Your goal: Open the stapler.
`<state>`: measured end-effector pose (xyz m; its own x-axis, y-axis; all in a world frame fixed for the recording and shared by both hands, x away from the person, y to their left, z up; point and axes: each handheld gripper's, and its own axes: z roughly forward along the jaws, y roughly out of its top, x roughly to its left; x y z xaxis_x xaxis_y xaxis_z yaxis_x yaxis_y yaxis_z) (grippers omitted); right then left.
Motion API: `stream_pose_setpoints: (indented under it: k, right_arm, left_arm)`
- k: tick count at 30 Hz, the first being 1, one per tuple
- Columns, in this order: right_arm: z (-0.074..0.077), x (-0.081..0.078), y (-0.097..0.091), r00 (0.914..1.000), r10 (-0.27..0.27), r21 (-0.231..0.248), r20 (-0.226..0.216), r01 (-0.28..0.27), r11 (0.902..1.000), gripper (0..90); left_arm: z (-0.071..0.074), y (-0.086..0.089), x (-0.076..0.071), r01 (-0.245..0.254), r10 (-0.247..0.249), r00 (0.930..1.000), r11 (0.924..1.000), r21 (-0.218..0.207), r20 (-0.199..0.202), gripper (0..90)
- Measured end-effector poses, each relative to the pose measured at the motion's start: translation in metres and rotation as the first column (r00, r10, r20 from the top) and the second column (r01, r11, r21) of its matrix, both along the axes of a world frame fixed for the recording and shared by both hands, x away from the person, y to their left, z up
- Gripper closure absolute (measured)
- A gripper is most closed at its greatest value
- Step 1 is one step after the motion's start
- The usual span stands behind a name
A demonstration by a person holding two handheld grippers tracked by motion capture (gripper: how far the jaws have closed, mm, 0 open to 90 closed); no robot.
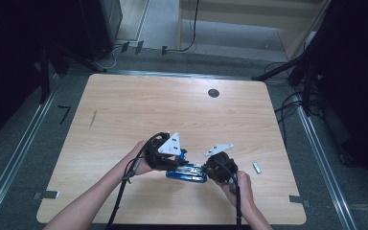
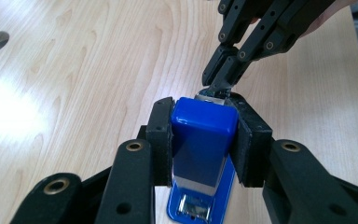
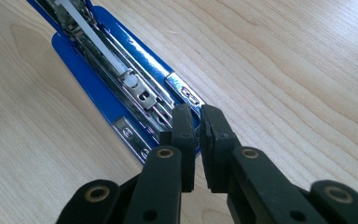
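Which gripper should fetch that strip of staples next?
Right. The staple strip lies just beyond the right gripper, whose jaws look nearly shut at the stapler magazine's tip. The left gripper clamps the stapler's blue top.

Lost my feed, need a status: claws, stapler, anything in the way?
Left claw clamped on blue stapler lid. Right claw shut at the open magazine's front end. Small metal piece lies apart, right of the hands; nothing blocking.
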<state>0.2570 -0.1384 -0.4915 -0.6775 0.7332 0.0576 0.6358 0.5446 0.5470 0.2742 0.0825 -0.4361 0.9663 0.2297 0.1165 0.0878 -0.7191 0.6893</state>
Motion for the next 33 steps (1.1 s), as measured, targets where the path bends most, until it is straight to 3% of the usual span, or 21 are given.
stream_pose_setpoints:
  k: [4, 8, 19, 22, 27, 33]
  right_arm:
    - [0.000, -0.001, 0.000, 1.0000, 0.005, 0.002, 0.004, -0.005, 1.0000, 86.4]
    - [0.000, -0.001, 0.000, 0.9999, 0.009, -0.002, 0.009, -0.009, 1.0000, 86.1]
    - [0.006, -0.002, -0.001, 0.9983, 0.021, 0.054, 0.054, -0.024, 0.9983, 84.7]
    - [0.010, -0.004, 0.002, 0.9956, 0.045, 0.133, 0.082, -0.056, 0.9896, 86.7]
    - [0.014, -0.012, 0.024, 0.9822, 0.113, 0.169, 0.150, -0.138, 0.9758, 89.0]
    - [0.010, -0.014, 0.047, 0.9712, 0.135, 0.222, 0.196, -0.178, 0.9587, 90.0]
  left_arm:
    - [-0.001, 0.011, 0.000, -0.010, 0.009, 0.9999, 0.9996, -0.028, -0.012, 65.4]
    - [-0.006, 0.024, -0.001, -0.039, 0.036, 0.9987, 0.9957, -0.085, -0.035, 65.4]
    - [-0.006, 0.027, -0.001, -0.042, 0.039, 0.9986, 0.9946, -0.095, -0.034, 65.4]
    - [-0.006, 0.027, 0.000, -0.036, 0.033, 0.9989, 0.9946, -0.097, -0.032, 65.3]
    - [-0.007, 0.028, 0.001, -0.034, 0.030, 0.9987, 0.9937, -0.107, -0.041, 65.4]
    - [-0.007, 0.029, 0.000, -0.033, 0.029, 0.9990, 0.9938, -0.106, -0.035, 65.2]
